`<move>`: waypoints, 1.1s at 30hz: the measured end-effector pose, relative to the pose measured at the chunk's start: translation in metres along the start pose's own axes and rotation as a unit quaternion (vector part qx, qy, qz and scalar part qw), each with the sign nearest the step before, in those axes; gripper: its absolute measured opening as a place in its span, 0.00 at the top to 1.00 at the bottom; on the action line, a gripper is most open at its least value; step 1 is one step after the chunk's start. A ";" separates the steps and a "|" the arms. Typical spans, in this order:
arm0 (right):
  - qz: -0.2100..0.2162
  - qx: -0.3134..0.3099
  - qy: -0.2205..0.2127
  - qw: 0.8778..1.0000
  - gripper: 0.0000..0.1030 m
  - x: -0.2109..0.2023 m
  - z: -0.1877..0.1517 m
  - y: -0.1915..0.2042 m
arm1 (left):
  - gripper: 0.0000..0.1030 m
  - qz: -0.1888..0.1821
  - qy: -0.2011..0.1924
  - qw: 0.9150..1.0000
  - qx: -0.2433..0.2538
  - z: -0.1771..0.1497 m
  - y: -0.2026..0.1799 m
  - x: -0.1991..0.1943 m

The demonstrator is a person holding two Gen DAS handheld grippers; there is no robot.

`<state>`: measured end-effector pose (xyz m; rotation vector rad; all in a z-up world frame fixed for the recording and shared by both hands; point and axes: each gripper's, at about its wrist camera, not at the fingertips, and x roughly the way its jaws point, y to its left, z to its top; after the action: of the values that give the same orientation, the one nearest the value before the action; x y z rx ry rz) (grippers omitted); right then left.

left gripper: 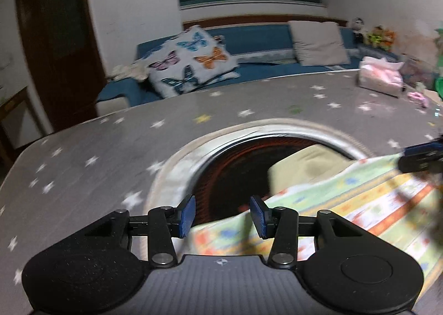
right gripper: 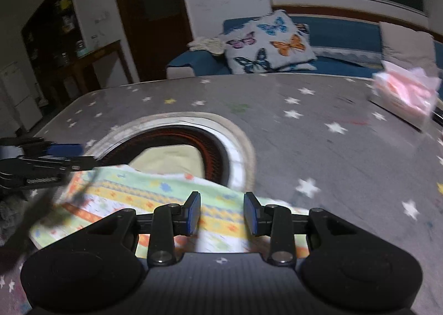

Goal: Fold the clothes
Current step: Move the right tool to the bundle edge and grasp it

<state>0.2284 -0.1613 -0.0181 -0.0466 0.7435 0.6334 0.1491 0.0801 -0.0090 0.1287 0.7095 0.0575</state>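
A colourful striped cloth (left gripper: 346, 204) with green, yellow and orange bands lies on the table, over the near side of a round recess. It also shows in the right wrist view (right gripper: 155, 193). A pale yellow cloth (left gripper: 301, 165) lies in the recess behind it, also seen in the right wrist view (right gripper: 171, 157). My left gripper (left gripper: 221, 218) is open, its jaws over the cloth's left edge, holding nothing. My right gripper (right gripper: 221, 212) is open above the cloth's right part, holding nothing. Each gripper shows at the edge of the other's view, the right gripper (left gripper: 423, 154) and the left gripper (right gripper: 55, 154).
The grey table (right gripper: 318, 148) has a star pattern and a round dark recess (right gripper: 193, 132) with a pale rim. A pink tissue box (right gripper: 404, 96) stands at the back right. A blue sofa (left gripper: 263, 40) with a butterfly cushion (left gripper: 191, 60) lies beyond the table.
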 end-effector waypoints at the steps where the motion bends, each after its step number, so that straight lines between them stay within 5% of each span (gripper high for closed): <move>1: 0.004 -0.004 0.000 1.000 0.67 0.004 0.002 0.005 | 0.54 -0.006 -0.001 1.000 0.003 0.003 -0.004 0.001; 13: -0.017 -0.012 0.017 1.000 0.75 0.038 0.002 0.019 | 0.54 -0.016 0.016 1.000 0.015 0.008 -0.019 0.026; 17: -0.017 -0.024 0.007 1.000 0.75 0.024 0.004 0.026 | 0.42 -0.011 0.010 1.000 0.007 0.008 -0.015 0.017; 20: -0.010 -0.036 0.002 0.999 0.69 0.013 0.003 0.036 | 0.32 -0.011 0.005 1.000 0.001 0.006 -0.011 0.008; 22: -0.005 -0.045 0.000 0.999 0.53 0.007 0.001 0.043 | 0.23 -0.007 0.000 1.000 -0.001 0.004 -0.009 0.001; 30: 0.007 -0.082 -0.009 0.997 0.42 -0.017 -0.013 0.076 | 0.01 0.005 -0.013 1.000 -0.015 -0.005 0.001 -0.022; 33: 0.014 -0.093 -0.008 0.996 0.36 -0.022 -0.020 0.089 | 0.00 0.006 -0.016 1.000 -0.024 -0.010 0.007 -0.030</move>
<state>0.1544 -0.1052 -0.0025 -0.2014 0.6699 0.7283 0.1197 0.0853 0.0041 0.0879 0.6744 0.0836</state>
